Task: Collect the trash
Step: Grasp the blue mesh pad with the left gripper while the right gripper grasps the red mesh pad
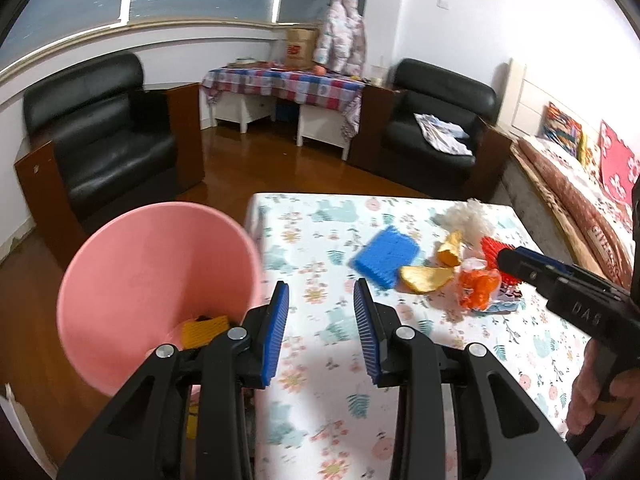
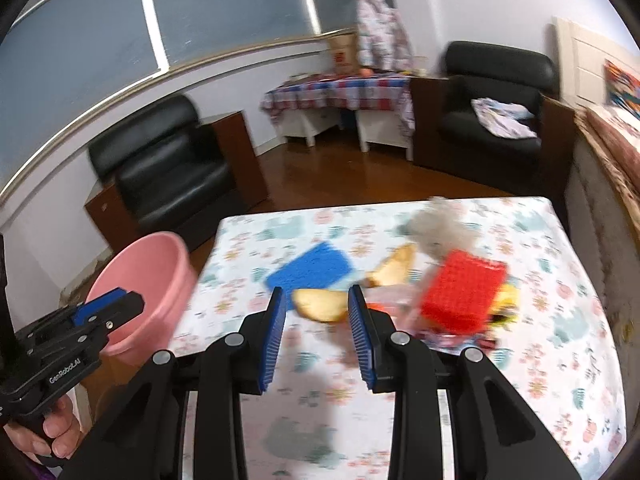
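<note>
Through the left wrist camera, we are holding the left gripper [image 1: 322, 332] with jaws wide and empty beside the pink bucket [image 1: 152, 264], which already has a yellow piece at its bottom, while the trash is lying far right on the floral table [image 1: 320, 400]. Through the right wrist camera, we are aiming the right gripper [image 2: 318, 336], jaws wide and empty, at the peel [image 2: 320, 306]; it looks light, curved and slightly stiff, probably best pinched across its edge, beside the blue mesh pad [image 2: 310, 270] and red mesh pad [image 2: 462, 292].

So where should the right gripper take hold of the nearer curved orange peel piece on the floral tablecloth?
Across its narrow width, coming straight down from above. The nearer curved orange peel piece lies flat, just ahead of the open right gripper, its long axis running left to right, so the short span probably fits between the fingers.
</note>
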